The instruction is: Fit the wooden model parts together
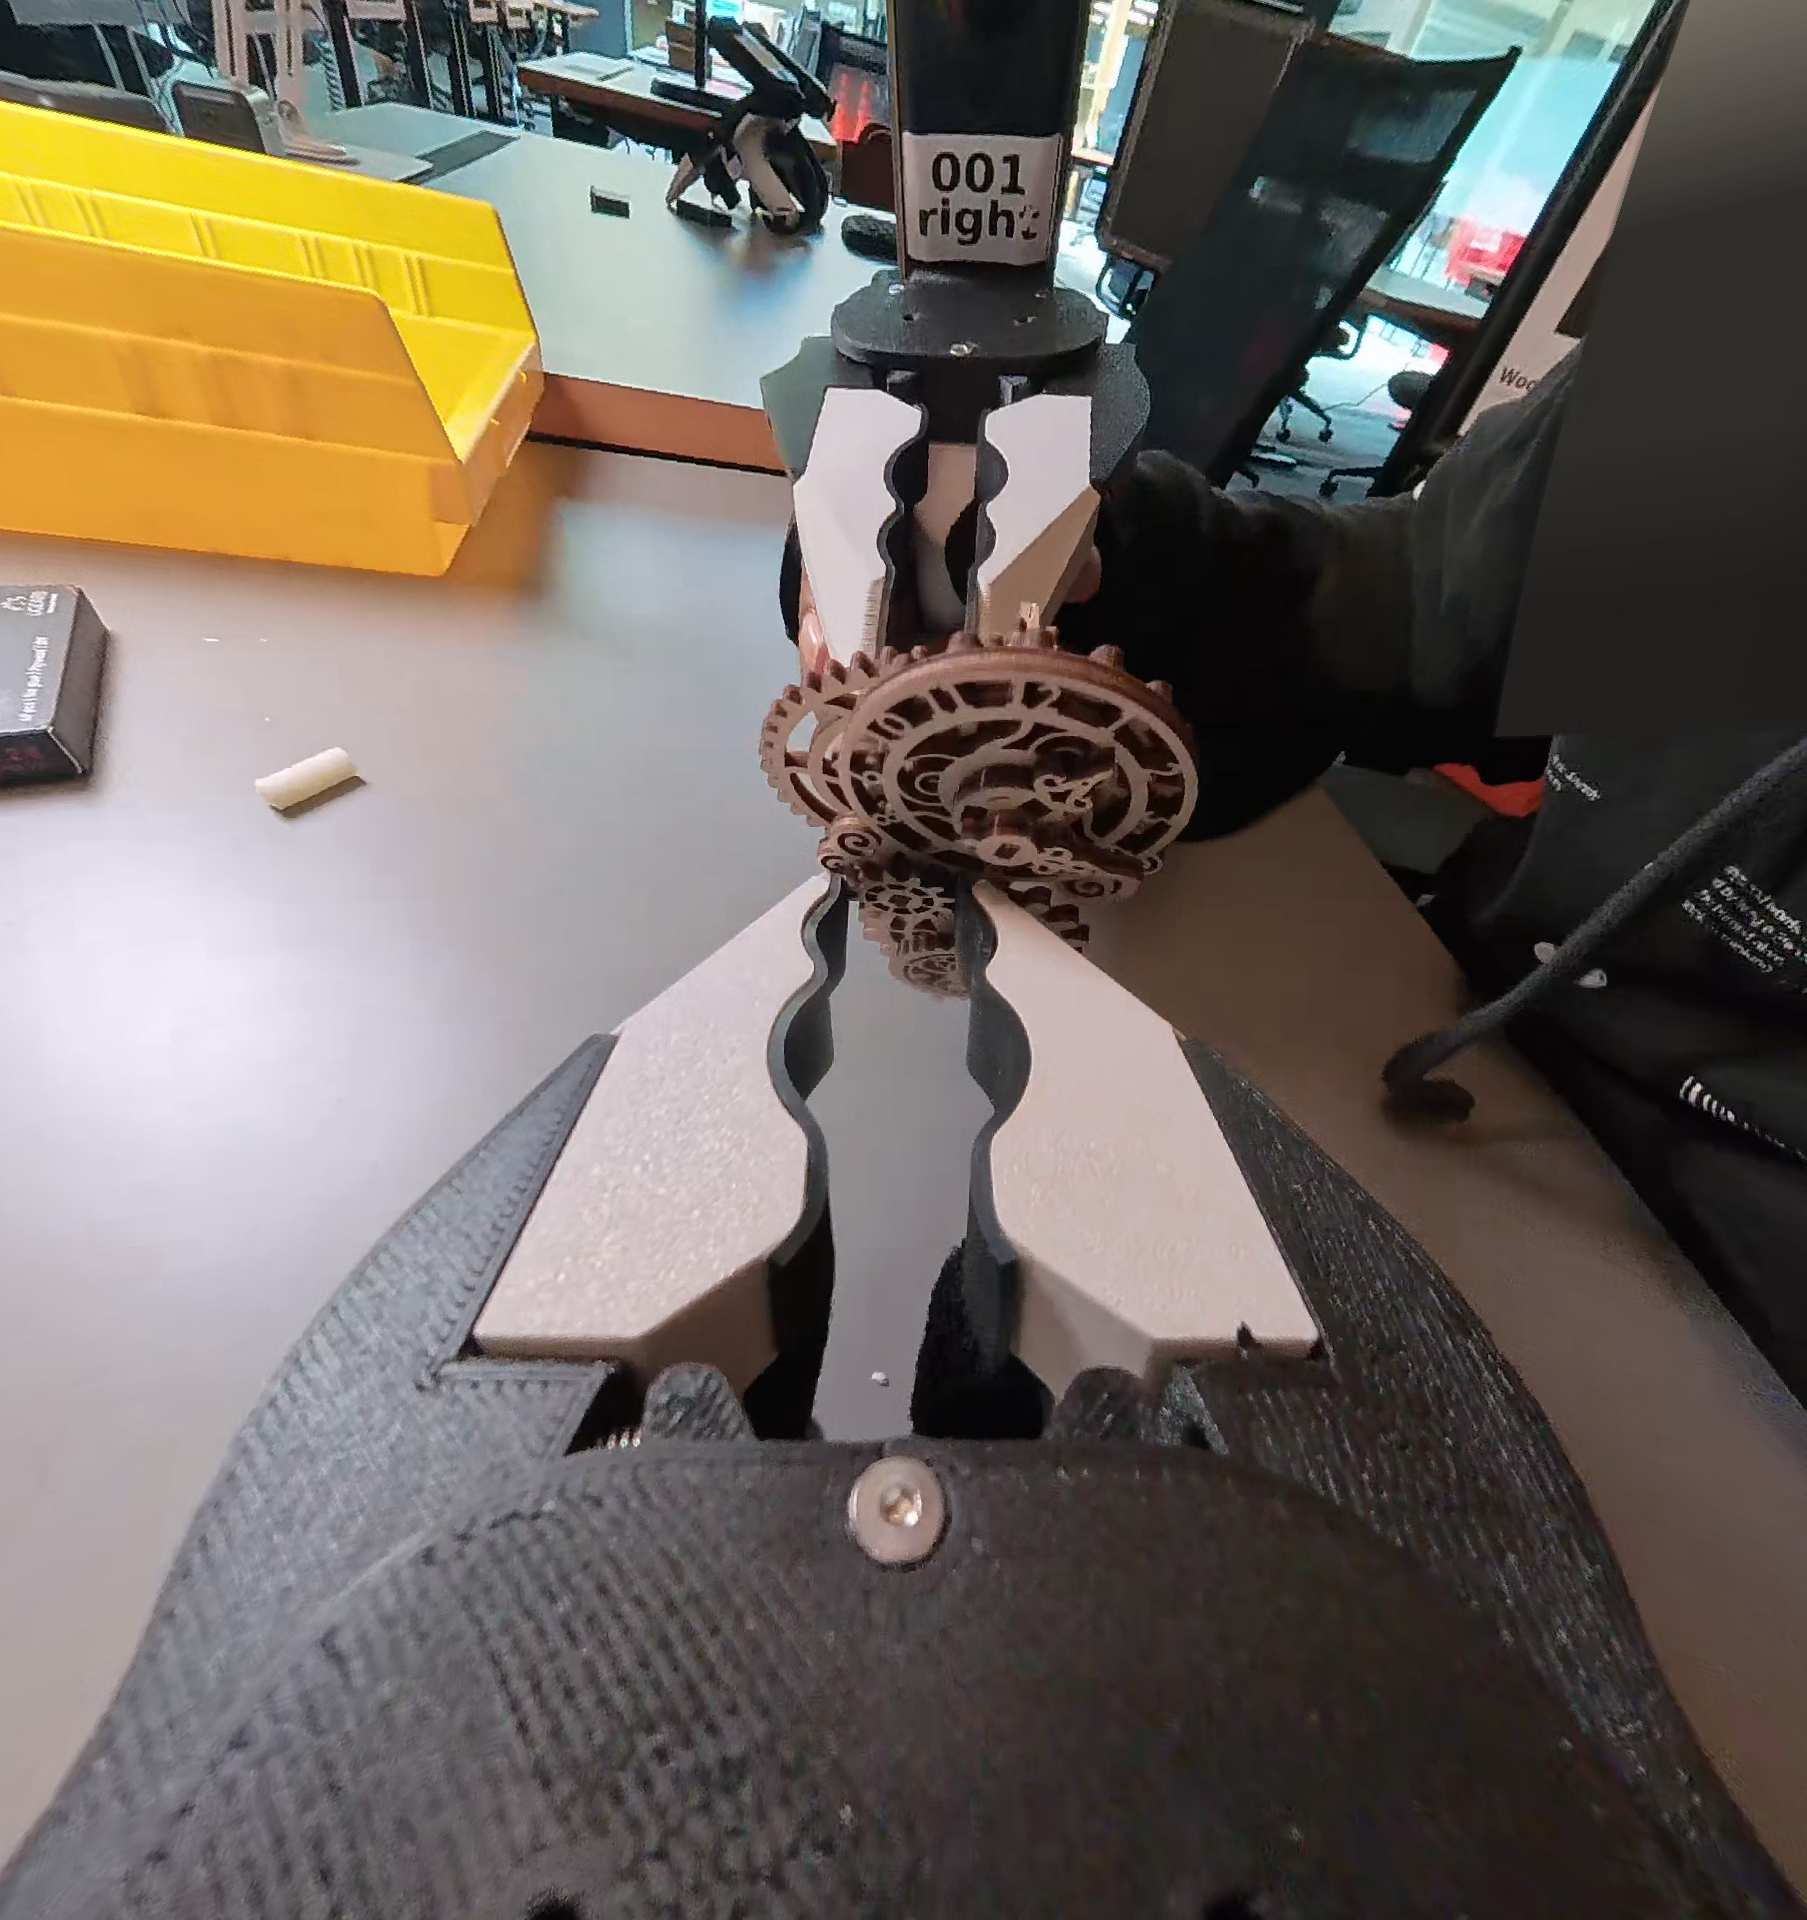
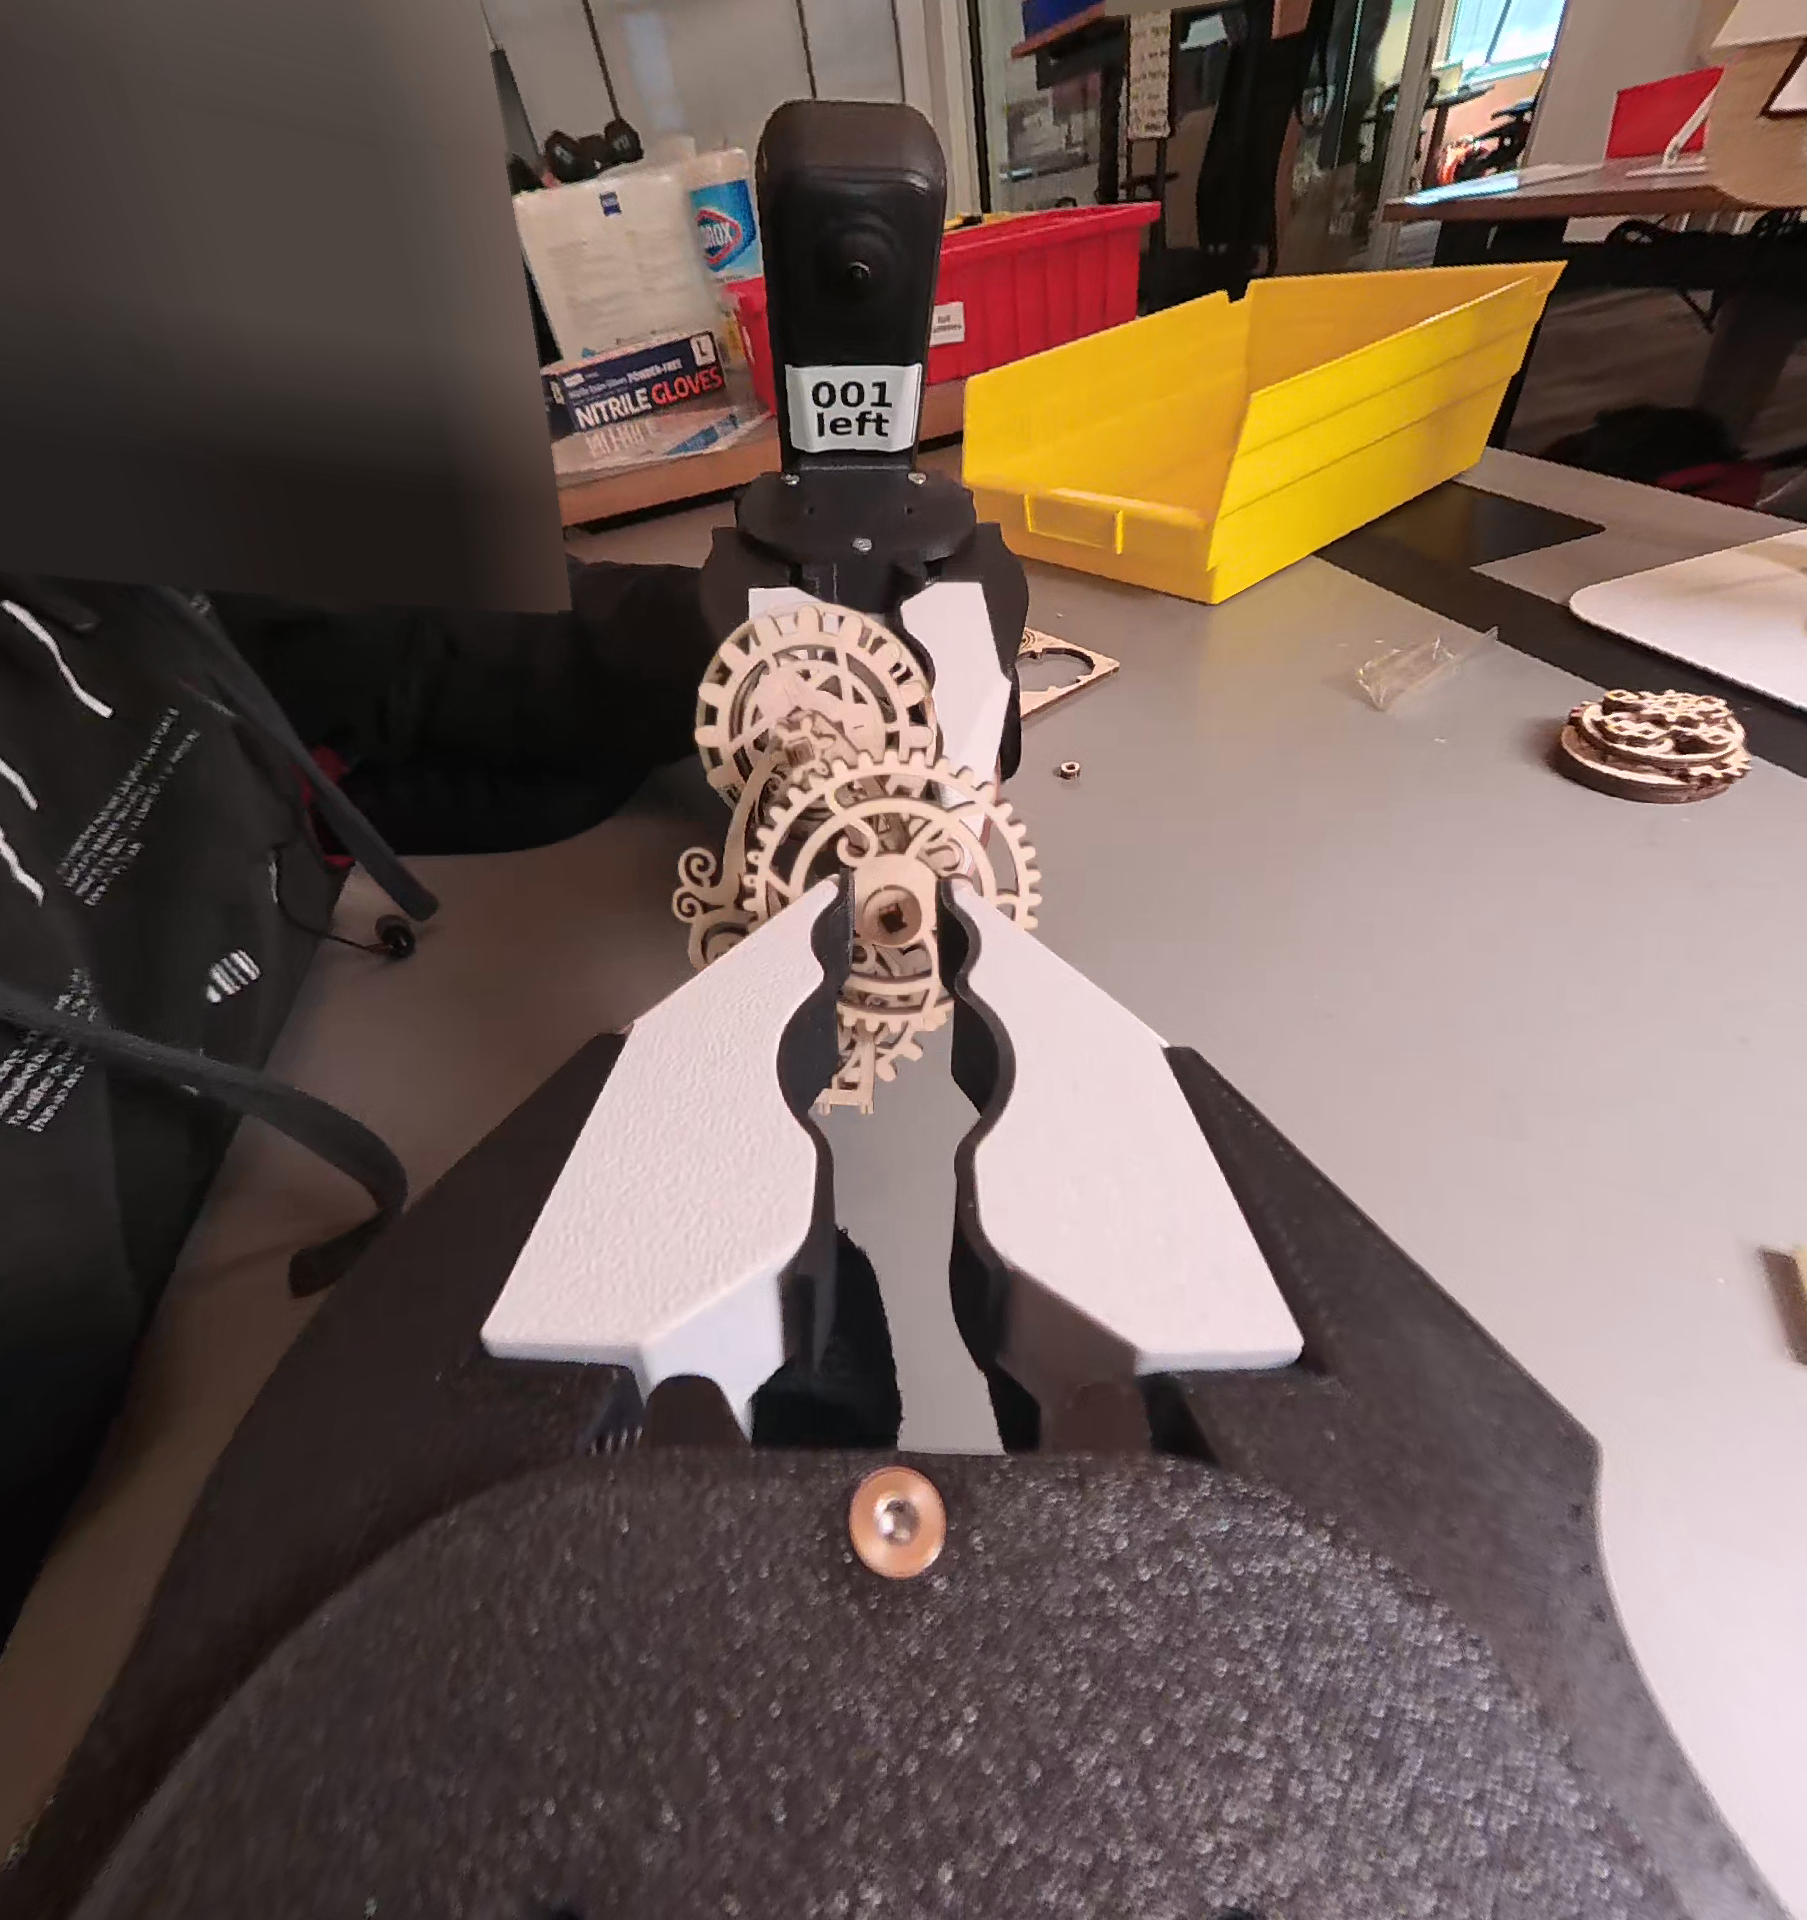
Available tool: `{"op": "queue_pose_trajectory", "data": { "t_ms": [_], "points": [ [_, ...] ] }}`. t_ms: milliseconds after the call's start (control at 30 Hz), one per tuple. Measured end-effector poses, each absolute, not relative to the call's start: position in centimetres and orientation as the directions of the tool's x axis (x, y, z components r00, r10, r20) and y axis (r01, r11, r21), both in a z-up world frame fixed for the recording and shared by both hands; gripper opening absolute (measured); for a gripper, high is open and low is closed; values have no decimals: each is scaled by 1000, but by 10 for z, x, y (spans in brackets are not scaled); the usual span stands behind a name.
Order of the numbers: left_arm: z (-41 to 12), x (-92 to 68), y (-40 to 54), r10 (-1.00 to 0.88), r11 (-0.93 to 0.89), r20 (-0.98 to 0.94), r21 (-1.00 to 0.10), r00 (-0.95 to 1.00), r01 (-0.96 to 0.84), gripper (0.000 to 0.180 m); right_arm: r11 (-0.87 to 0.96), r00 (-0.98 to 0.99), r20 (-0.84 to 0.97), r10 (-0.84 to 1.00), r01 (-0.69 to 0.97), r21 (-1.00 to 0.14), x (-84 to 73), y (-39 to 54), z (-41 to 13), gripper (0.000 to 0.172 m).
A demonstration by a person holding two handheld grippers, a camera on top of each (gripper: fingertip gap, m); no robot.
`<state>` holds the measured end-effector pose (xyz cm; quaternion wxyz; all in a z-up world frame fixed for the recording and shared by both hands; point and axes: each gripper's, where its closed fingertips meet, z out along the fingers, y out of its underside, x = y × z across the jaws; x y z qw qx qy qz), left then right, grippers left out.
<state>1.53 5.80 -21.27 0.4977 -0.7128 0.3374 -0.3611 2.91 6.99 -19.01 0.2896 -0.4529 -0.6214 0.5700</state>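
Observation:
A wooden gear model [image 1: 992,769] with a round openwork dial and several toothed wheels hangs in the air between my two grippers, above the grey table [image 1: 411,987]. My left gripper [image 1: 901,894] is shut on the model's lower small gears. My right gripper [image 2: 891,904] is shut on the round hub [image 2: 891,914] with a square hole at the centre of the large gear [image 2: 899,842]. In the left wrist view the right gripper [image 1: 930,623] comes in from the far side. In the right wrist view one white finger [image 2: 966,655] of the left gripper shows behind the model.
A yellow bin [image 1: 203,343] stands at the back, also in the right wrist view [image 2: 1252,416]. A black box [image 1: 16,686] and a white stub [image 1: 307,777] lie on the table. A second round wooden assembly [image 2: 1652,743], a small nut [image 2: 1065,769] and a cut wooden sheet [image 2: 1070,665] lie nearby. A person's dark clothing [image 1: 1657,935] is at the table edge. My two grippers' fingertips are within a few centimetres of each other. The small nut [image 2: 1065,769] lies around 20 cm away from my left fingertips.

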Motion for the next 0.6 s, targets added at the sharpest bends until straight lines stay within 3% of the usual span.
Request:
{"op": "queue_pose_trajectory", "data": {
  "t_ms": [600],
  "points": [
    [-232, 19, 54, -850, -270, 122, -936, 513, -224, 18, 46, -447, -121, 886, 345, -938, 35, 64, -227, 10]
  ]
}}
